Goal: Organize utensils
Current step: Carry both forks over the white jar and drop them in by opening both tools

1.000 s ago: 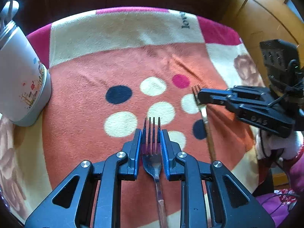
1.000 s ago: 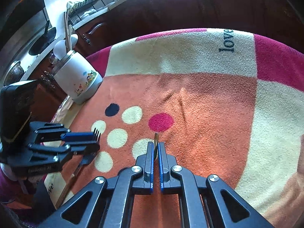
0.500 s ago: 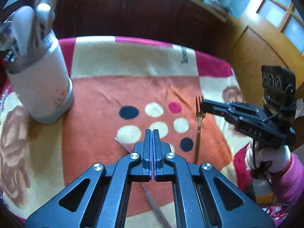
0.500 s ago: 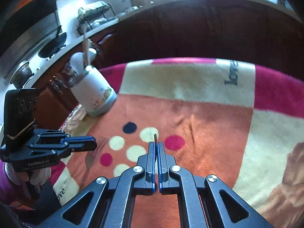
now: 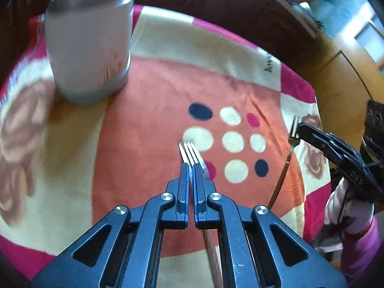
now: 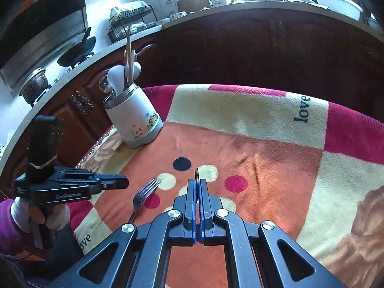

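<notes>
Words I can read around my two tools

The blanket [image 6: 252,120] under me carries "love" in dark letters on its far cream band, and "ove" shows again at its near left corner. The tool in my right hand [image 5: 345,163] has "DAS" on its side; lettering on my left one [image 6: 72,187] is too blurred.

holder [image 6: 134,120] with spoons [image 6: 115,78] on blanket [image 6: 240,120] far left, kitchen counter [image 6: 216,7] behind, two forks [image 5: 190,154] near blanket middle

blanket [image 6: 252,120] spotted | wok [image 6: 74,57] | dish rack [image 6: 129,21] | pot? [image 6: 34,85]
</notes>
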`<action>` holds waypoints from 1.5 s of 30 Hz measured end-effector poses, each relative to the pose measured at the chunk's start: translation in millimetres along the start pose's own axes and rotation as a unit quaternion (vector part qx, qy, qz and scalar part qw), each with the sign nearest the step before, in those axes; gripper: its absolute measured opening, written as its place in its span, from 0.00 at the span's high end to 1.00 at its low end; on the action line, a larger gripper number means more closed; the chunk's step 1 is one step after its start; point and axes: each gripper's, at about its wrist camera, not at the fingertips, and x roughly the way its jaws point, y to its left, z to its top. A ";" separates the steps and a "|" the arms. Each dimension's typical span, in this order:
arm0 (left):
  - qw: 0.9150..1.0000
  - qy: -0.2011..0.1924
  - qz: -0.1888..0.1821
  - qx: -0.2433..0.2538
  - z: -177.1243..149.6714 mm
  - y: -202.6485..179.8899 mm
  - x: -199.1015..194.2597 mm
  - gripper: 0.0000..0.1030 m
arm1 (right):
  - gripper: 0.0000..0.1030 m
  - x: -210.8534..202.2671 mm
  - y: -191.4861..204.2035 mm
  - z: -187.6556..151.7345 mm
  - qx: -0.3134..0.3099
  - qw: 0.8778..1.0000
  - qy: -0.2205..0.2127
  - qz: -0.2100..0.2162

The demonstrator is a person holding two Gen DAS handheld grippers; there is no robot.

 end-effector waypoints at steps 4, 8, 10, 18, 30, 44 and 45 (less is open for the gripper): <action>1.000 0.012 -0.018 -0.019 -3.4 -1.7 13.3 0.84 | 0.98 0.2 -0.9 -1.3 0.004 1.000 0.001 0.001; 0.998 0.020 -0.039 -0.039 -2.5 -3.7 23.2 0.80 | 0.98 -0.8 -1.9 -1.0 0.007 1.000 0.000 0.000; 0.997 0.017 -0.052 -0.051 -3.4 -2.8 26.9 0.85 | 0.98 -1.6 -1.9 -1.6 0.010 1.000 -0.001 0.001; 0.995 -0.031 -0.077 -0.049 -1.1 -6.4 3.3 0.98 | 0.98 -7.6 7.2 1.7 -0.001 1.000 -0.009 0.003; 0.985 -0.139 -0.097 -0.029 28.5 -10.2 -101.0 0.99 | 0.98 -29.8 46.2 40.4 -0.044 0.998 -0.051 0.014; 0.962 -0.265 -0.057 -0.045 119.8 38.0 -181.0 0.99 | 0.98 -15.8 106.8 151.4 -0.086 0.988 -0.125 0.035; 0.961 -0.268 -0.054 -0.046 126.9 42.6 -180.8 0.99 | 0.98 -13.4 111.0 161.8 -0.087 0.987 -0.131 0.038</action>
